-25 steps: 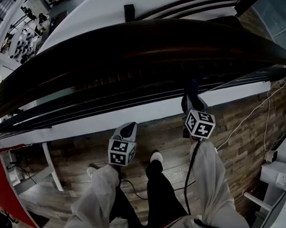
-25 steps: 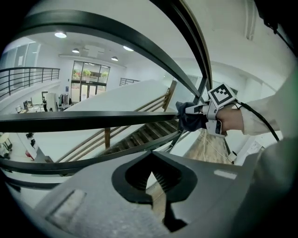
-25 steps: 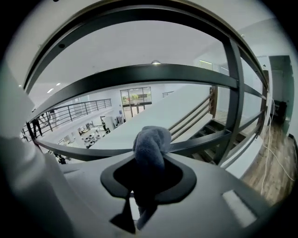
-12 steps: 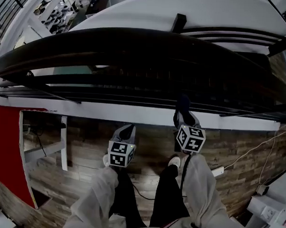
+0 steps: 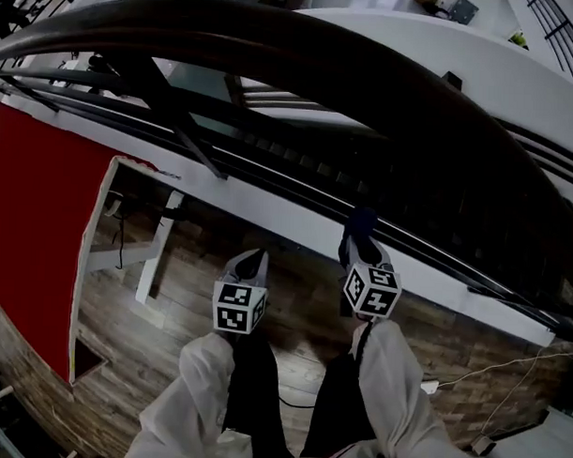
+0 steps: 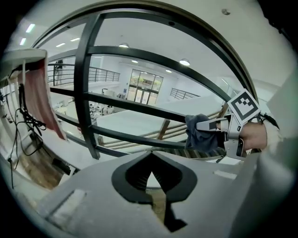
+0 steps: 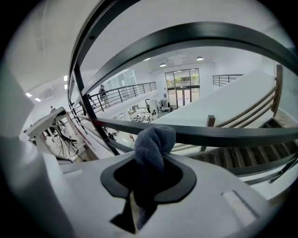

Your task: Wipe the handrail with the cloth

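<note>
Right gripper point(image 5: 360, 239): clenched on the cloth point(image 5: 362, 219). The right gripper view shows a bunched grey-blue wad standing out past the jaw tips, with a tail hanging below.
Left gripper point(image 5: 251, 262): jaws pressed together with nothing between them. It is held low, just left of the right one and short of the bars.
Handrail point(image 5: 302, 60): a broad dark curve that arcs overhead from its far left end toward the right edge of the head view.
Cloth's place: under the handrail's near edge, level with the thinner bars point(image 7: 223, 135). No view shows it touching the rail top.
Step, as judged: wiping contact is not made, so the wad must first rise onto the rail's upper face.
Risk, snagging: the wad could catch on a bar or on the upright post point(image 6: 86, 83) while passing and be tugged out of the jaws.
Risk, loss: beyond the bars lies an open drop to a lower hall, and a freed cloth would likely fall out of reach.
Risk, scraping: if pressed too hard, the bare jaw tips may meet the rail instead of the cloth.
Risk, footing: a white cable point(image 5: 488, 367) lies on the wood floor at the right and could trip a sideways step.
Open room: the rail top looks free along its length both ways. The gaps between the bars are narrow, and a slanted brace point(image 5: 191, 140) crosses below on the left.
</note>
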`<state>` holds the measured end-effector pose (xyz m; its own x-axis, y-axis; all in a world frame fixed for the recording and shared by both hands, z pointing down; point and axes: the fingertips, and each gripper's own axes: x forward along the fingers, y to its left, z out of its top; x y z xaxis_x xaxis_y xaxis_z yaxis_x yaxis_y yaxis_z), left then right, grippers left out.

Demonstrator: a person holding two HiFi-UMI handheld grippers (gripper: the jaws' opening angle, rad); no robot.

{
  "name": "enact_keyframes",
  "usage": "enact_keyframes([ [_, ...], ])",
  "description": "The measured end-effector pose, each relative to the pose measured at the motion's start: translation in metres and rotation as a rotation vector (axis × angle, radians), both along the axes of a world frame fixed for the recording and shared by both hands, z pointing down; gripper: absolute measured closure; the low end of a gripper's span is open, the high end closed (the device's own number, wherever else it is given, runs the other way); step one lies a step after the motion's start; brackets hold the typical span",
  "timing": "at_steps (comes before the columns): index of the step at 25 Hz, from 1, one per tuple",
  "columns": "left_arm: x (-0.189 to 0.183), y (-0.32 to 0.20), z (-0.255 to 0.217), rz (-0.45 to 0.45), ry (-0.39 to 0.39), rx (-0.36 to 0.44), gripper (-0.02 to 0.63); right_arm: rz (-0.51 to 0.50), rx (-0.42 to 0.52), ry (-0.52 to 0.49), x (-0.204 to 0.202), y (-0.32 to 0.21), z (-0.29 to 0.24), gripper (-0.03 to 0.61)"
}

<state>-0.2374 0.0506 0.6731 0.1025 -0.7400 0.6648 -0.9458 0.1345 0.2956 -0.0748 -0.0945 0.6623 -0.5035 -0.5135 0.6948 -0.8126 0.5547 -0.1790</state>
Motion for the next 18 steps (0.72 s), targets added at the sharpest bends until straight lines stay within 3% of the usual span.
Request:
enact_keyframes([
  [9,-0.067,0.036,0.033,-0.134,0.039,-0.003,0.611,-0.154,-0.071,0.010,-0.114,0.048,0.041,0.495],
  [18,-0.141,0.011,0.081,-0.146,0.029,0.004,0.611,-0.221,-0.156,-0.027,-0.227,0.053,0.110,0.495],
])
